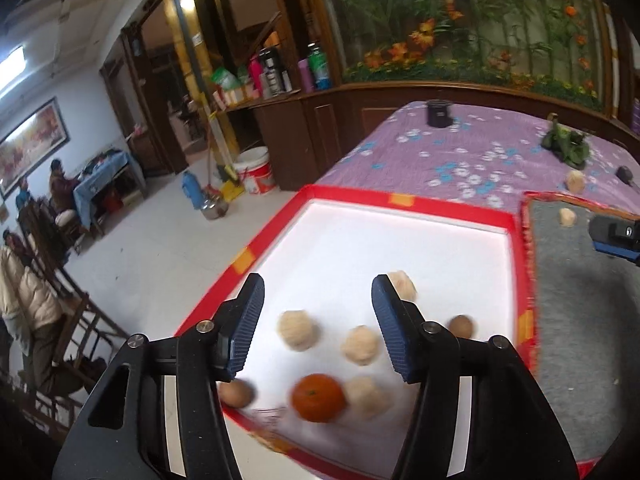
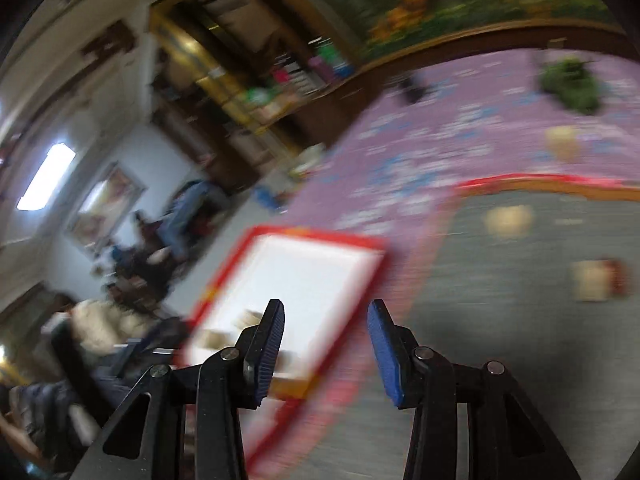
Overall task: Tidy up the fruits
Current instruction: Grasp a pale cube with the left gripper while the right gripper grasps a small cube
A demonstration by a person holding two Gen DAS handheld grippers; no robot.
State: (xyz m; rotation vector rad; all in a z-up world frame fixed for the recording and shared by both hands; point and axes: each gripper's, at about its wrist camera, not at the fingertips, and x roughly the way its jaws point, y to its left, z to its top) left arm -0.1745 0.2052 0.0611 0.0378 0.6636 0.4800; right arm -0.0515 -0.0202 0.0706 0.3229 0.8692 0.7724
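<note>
One orange (image 1: 318, 397) lay at the tray's (image 1: 412, 207) near edge, directly beneath the wide, empty left claw (image 1: 318, 330).

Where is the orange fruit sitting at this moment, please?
In the left wrist view, the orange fruit lies in the white tray near its front rim, below the open left gripper, with a pale round fruit touching its right side.

Left gripper (image 1: 318, 328) and right gripper (image 2: 326, 350): black plastic frames, silver round screws, ribbed dark-blue finger pads (image 1: 248, 322).
</note>
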